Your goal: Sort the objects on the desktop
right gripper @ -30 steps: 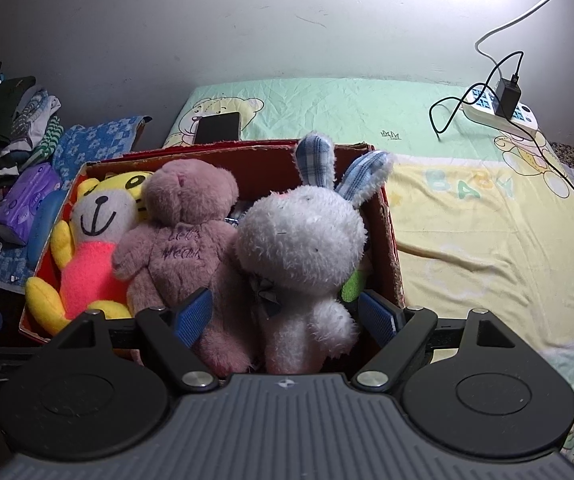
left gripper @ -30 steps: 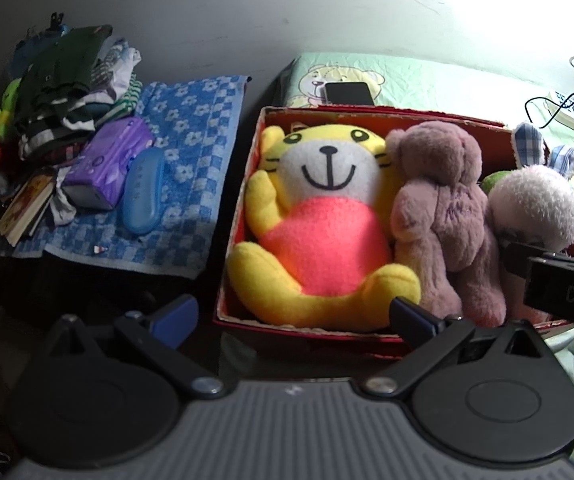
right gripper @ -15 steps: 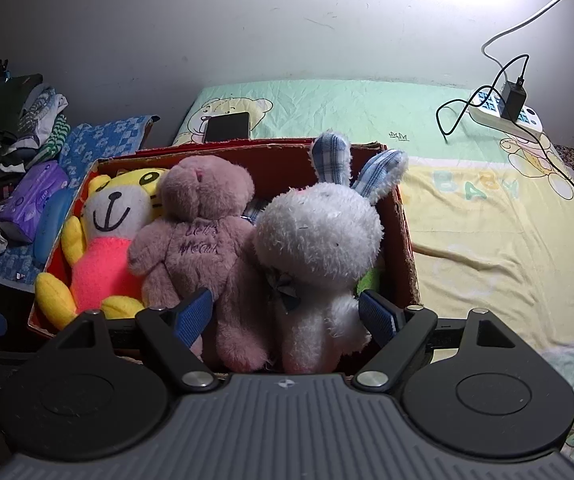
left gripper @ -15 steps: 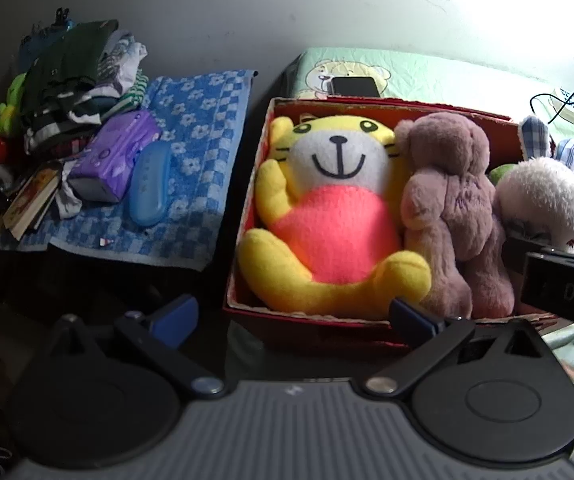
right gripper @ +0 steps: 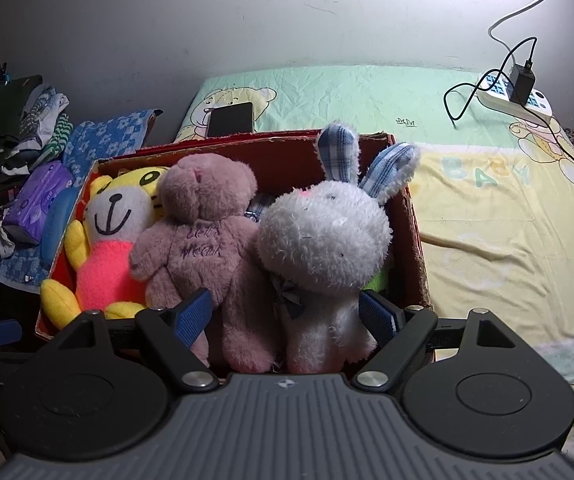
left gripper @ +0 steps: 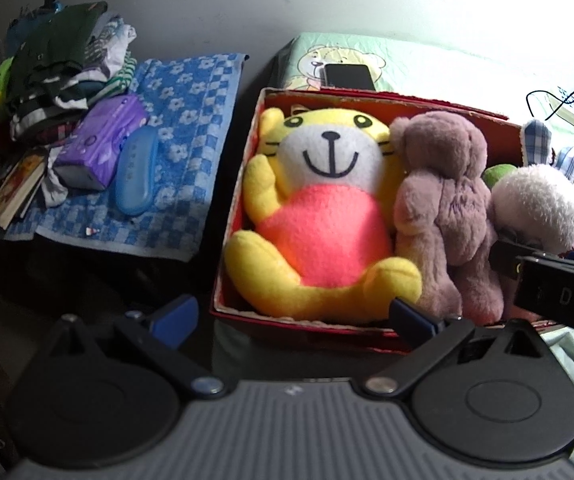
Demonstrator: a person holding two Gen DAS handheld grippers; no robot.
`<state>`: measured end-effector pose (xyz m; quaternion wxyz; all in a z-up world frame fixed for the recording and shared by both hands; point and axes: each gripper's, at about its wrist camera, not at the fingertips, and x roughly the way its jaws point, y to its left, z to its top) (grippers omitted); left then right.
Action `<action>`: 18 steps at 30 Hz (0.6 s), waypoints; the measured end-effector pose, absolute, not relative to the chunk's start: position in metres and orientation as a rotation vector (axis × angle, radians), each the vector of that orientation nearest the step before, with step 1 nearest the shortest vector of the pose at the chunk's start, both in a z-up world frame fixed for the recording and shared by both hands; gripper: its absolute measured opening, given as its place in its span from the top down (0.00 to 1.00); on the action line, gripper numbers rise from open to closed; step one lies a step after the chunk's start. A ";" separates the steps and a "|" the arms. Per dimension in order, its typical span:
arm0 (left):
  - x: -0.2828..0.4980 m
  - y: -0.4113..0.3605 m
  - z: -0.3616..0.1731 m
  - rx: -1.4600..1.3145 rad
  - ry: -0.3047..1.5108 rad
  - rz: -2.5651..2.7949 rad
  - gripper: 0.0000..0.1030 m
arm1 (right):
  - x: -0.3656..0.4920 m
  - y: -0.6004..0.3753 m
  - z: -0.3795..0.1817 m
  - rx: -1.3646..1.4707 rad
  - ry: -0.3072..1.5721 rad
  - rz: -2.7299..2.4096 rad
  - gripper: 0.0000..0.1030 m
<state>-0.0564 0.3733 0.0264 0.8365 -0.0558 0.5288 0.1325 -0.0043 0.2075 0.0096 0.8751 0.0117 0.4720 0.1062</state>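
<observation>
Both hand-held grippers (left gripper: 293, 314) (right gripper: 285, 314) wide apart

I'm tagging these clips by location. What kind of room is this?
Most likely a bedroom: a bed sheet printed with cartoon bears, a red box of plush toys resting on it, and a pile of folded clothes beside the bed.

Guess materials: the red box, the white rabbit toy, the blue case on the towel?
Red box: likely cardboard, matte; frayed brown rim edge. White rabbit toy: shaggy plush, with woven plaid ears. Blue case: probably translucent plastic, smooth with a soft sheen.
</observation>
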 end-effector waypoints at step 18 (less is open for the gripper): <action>-0.048 0.371 0.024 -0.125 1.111 0.234 0.01 | 0.001 0.201 0.008 0.020 0.981 0.186 0.20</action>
